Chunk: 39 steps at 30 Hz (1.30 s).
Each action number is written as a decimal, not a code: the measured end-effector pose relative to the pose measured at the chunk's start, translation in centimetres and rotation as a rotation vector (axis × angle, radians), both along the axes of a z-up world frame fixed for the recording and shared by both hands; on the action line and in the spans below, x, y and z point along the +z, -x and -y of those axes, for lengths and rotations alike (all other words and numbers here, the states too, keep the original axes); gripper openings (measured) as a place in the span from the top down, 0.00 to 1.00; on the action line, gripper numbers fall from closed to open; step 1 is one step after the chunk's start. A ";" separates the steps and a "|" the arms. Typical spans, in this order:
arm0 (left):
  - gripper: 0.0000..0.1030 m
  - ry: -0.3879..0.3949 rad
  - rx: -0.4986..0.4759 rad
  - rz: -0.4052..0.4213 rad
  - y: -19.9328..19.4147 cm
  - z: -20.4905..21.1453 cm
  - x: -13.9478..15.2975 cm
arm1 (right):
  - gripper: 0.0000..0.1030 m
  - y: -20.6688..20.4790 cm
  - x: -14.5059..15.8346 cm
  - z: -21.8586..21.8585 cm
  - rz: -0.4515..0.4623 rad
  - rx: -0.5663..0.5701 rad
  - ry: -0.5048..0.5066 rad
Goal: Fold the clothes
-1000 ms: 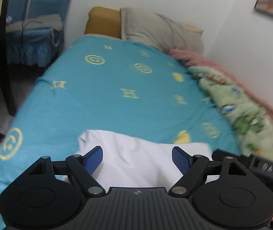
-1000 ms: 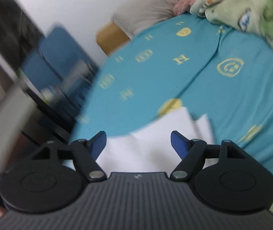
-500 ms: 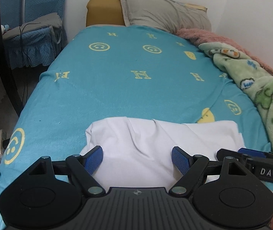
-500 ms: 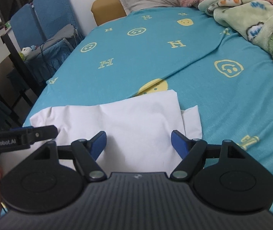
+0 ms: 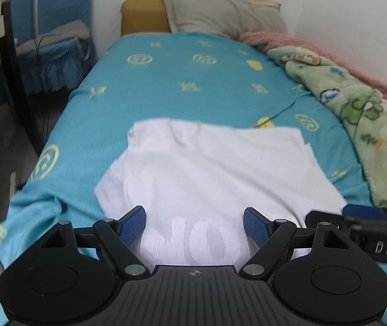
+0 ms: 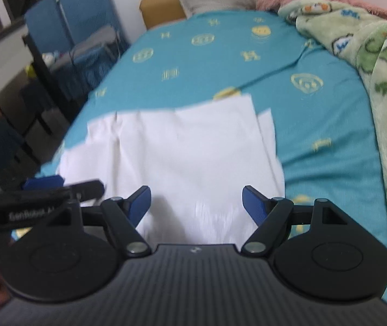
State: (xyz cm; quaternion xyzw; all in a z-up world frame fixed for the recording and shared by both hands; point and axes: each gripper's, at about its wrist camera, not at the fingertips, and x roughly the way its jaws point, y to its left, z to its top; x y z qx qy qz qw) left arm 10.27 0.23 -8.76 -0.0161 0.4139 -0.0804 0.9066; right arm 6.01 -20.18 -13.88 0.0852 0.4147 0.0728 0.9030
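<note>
1 white shirt on the bed, 2 spread claws.

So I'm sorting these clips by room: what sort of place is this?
Most likely a bedroom: a bed with a teal sheet, a grey pillow at its head, a green fleece blanket along the wall, and a white garment spread out on the bed.

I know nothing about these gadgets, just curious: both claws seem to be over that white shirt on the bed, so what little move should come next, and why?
Probably lower both grippers onto the near part of the white shirt and pinch it. The left gripper and right gripper are both open with nothing between their pads, while the shirt lies spread on the turquoise bedsheet, partly folded at most. Nothing can be folded until an edge is held.
</note>
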 end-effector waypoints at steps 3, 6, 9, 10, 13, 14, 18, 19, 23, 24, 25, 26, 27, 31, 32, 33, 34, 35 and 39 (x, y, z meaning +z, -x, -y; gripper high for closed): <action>0.21 0.002 0.014 -0.011 0.2 -0.2 -0.1 | 0.27 0.5 0.1 0.9 -0.022 -0.044 -0.070; 0.21 0.012 0.029 -0.021 0.4 -0.6 -0.1 | 0.25 1.4 0.6 3.0 -0.030 -0.105 -0.255; 0.21 0.025 0.039 -0.028 0.5 -0.8 -0.2 | 0.17 2.2 0.0 5.1 -0.082 -0.168 -0.499; 0.21 0.027 0.041 -0.030 0.4 -0.8 -0.1 | 0.16 2.5 -0.3 5.7 -0.105 -0.190 -0.578; 0.21 0.037 0.052 -0.038 0.3 -0.8 -0.1 | 0.16 2.6 -2.4 6.5 -0.220 -0.239 -0.755; 0.21 0.040 0.055 -0.040 0.2 -0.8 -0.1 | 0.15 2.5 -3.2 6.5 -0.253 -0.254 -0.795; 0.21 0.058 0.067 -0.049 -0.1 -0.9 -0.1 | 0.16 2.3 -5.8 6.4 -0.349 -0.343 -0.911; 0.21 0.068 0.073 -0.051 -0.2 -1.0 0.0 | 0.15 2.3 -6.3 6.5 -0.355 -0.382 -0.923; 0.26 0.154 0.124 -0.015 -0.1 -2.3 1.5 | 0.18 2.6 -7.1 7.5 -0.295 -0.517 -0.960; 0.25 0.200 0.147 0.024 0.2 -3.0 2.4 | 0.23 2.6 -7.1 7.6 -0.284 -0.534 -0.963; 0.23 0.255 0.158 0.051 0.5 -3.7 3.2 | 0.25 2.6 -7.1 7.7 -0.275 -0.549 -0.964; 0.21 0.313 0.158 0.062 0.7 -4.2 4.0 | 0.30 2.6 -7.1 7.6 -0.272 -0.560 -0.961; 0.21 0.371 0.157 0.073 1.0 -4.7 4.7 | 0.42 2.6 -7.1 7.4 -0.274 -0.571 -0.942; 0.18 0.690 0.038 -0.096 1.0 -4.9 3.5 | 0.75 2.8 -7.0 7.0 -0.254 -0.583 -0.954; 0.18 0.779 0.007 -0.165 0.9 -4.6 2.6 | 0.78 2.8 -6.7 7.0 -0.238 -0.576 -0.960; 0.18 0.857 -0.006 -0.238 0.9 -4.2 1.5 | 0.81 2.8 -6.3 6.8 -0.218 -0.566 -0.959; 0.18 0.906 -0.008 -0.295 0.9 -3.7 0.4 | 0.82 2.8 -5.9 6.8 -0.196 -0.554 -0.954; 0.18 0.926 -0.006 -0.336 1.0 -3.0 -0.5 | 0.83 2.7 -5.5 6.9 -0.178 -0.543 -0.951; 0.18 0.932 0.024 -0.438 0.2 -1.4 -3.3 | 0.84 2.7 -4.5 7.2 -0.124 -0.517 -0.955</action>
